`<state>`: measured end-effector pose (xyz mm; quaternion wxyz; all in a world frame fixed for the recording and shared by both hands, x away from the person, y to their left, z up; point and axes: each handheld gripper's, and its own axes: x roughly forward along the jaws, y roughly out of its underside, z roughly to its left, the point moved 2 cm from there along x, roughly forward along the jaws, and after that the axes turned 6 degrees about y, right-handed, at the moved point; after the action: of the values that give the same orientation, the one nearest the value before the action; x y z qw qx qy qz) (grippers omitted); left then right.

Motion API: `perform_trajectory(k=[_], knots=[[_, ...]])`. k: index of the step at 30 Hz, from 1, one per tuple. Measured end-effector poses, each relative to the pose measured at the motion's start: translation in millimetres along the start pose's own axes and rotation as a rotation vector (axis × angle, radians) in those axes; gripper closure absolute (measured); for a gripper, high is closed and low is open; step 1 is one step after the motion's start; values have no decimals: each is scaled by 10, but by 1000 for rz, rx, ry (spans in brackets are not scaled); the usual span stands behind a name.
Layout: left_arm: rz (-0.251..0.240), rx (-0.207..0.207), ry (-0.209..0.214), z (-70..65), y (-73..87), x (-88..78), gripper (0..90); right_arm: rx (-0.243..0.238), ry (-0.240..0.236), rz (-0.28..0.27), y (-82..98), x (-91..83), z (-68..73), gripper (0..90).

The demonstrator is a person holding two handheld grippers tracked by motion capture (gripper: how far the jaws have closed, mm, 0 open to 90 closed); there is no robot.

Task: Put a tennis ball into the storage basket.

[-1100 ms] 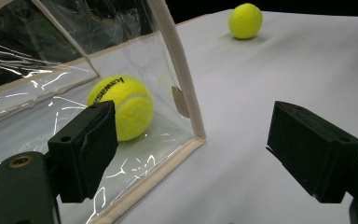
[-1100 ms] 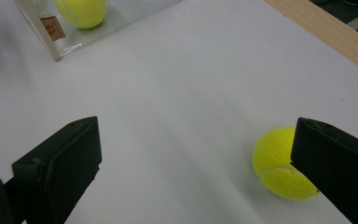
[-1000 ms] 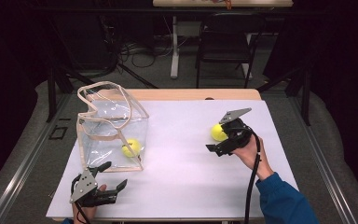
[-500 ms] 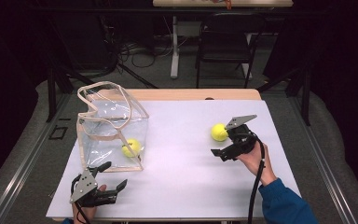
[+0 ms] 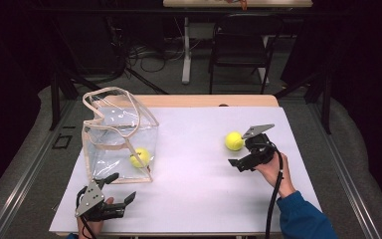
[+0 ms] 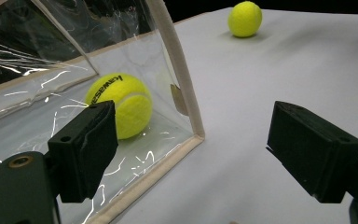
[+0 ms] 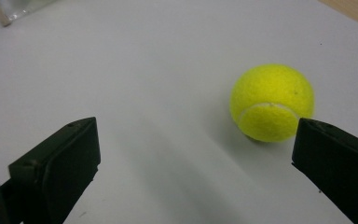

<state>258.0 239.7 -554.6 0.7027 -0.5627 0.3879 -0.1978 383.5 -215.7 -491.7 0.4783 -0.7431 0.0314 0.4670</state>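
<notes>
Counter [image 5: 194,209]: white top with a bare wooden strip [image 5: 204,101] along the far edge. Floor [image 5: 169,79]: grey carpet, darker toward the edges of the room. Beyond the counter: 1 black folding chair [image 5: 239,47]; 1 white table post [image 5: 186,50] under a pale tabletop [image 5: 238,3] at the upper edge; loose black cables [image 5: 144,52] on the floor. Lighting: counter brightly lit, surroundings in deep shadow. Walls: too dark to make out.

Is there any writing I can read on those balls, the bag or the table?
"kawasaki", as far as it can be read, printed in black and upside down on the ball in the bag.
The ball on the table shows no print, only its seam.
The bag and table show none.
</notes>
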Motion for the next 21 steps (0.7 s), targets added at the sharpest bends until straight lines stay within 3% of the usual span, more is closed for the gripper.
perform_trajectory(k=[21], knots=[[3,5,3,-12,-3,7,159,0,51,33,21,113,-143,0]])
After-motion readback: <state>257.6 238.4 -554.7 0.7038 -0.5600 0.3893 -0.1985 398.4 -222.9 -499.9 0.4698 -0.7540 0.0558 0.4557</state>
